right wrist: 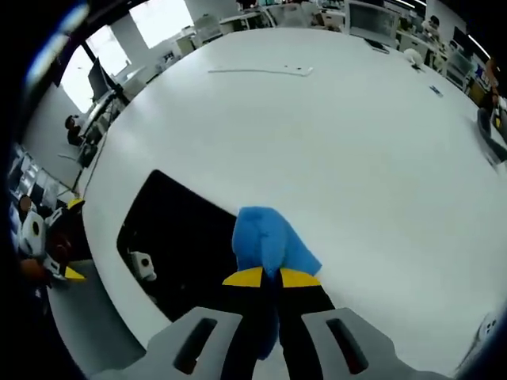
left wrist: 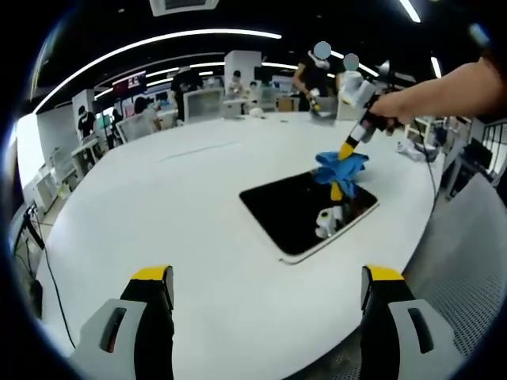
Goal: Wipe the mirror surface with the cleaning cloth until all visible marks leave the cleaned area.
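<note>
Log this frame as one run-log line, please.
phase: wiping | right gripper: shut on blue cloth, pressed to mirror far edge | left gripper: open, off mirror | table: white

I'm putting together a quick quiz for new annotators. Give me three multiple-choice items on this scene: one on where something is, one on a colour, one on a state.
1. Where does the cloth touch the mirror?
A. at one edge
B. dead centre
C. not on it at all

2. What colour is the cloth?
A. white
B. blue
C. red

3. How does the left gripper stand?
A. shut on the cloth
B. shut on the mirror
C. open, holding nothing

Answers:
1 A: in the left gripper view the cloth sits at the mirror's far edge, partly over the table.
2 B: it is blue in both views.
3 C: its fingers stand wide apart; the right gripper holds the cloth.
</note>
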Demonstrator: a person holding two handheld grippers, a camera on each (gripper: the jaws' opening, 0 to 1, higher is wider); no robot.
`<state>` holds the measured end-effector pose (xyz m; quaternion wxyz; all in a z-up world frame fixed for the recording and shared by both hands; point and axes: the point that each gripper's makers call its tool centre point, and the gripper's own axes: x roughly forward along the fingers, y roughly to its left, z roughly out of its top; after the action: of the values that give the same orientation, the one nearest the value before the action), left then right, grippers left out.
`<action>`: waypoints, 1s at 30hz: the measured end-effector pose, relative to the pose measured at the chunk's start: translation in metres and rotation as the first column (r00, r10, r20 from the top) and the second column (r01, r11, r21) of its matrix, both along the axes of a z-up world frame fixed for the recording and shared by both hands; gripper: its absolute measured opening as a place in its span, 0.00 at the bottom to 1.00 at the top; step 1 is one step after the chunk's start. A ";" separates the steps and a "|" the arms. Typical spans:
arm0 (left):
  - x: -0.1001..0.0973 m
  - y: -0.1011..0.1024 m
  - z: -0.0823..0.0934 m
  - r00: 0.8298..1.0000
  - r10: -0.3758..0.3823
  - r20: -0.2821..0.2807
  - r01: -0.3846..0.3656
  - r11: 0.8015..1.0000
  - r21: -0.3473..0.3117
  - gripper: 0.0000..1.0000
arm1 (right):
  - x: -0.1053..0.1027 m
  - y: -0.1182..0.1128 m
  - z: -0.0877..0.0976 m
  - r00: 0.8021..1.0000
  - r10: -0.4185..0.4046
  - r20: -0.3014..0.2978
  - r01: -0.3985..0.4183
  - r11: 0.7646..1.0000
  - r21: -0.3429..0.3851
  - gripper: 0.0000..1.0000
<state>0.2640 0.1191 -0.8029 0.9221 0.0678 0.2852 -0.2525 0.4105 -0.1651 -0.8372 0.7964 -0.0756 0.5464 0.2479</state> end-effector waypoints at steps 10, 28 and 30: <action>-0.006 -0.010 -0.004 0.999 -0.038 -0.036 0.036 0.999 -0.041 0.99 | 0.000 0.020 -0.006 1.000 -0.016 -0.020 0.016 1.000 -0.001 0.01; -0.008 -0.014 -0.004 0.998 -0.046 -0.051 0.043 0.997 -0.060 0.99 | -0.004 0.053 -0.014 0.999 0.027 -0.036 -0.027 1.000 -0.009 0.01; -0.009 -0.015 -0.006 0.997 -0.056 -0.057 0.053 0.997 -0.053 0.99 | -0.004 0.055 -0.014 0.999 0.024 -0.033 -0.025 1.000 -0.005 0.01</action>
<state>0.2547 0.1045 -0.8086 0.9076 0.0444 0.3036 -0.2865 0.4064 -0.1097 -0.8514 0.7841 -0.0803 0.5589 0.2575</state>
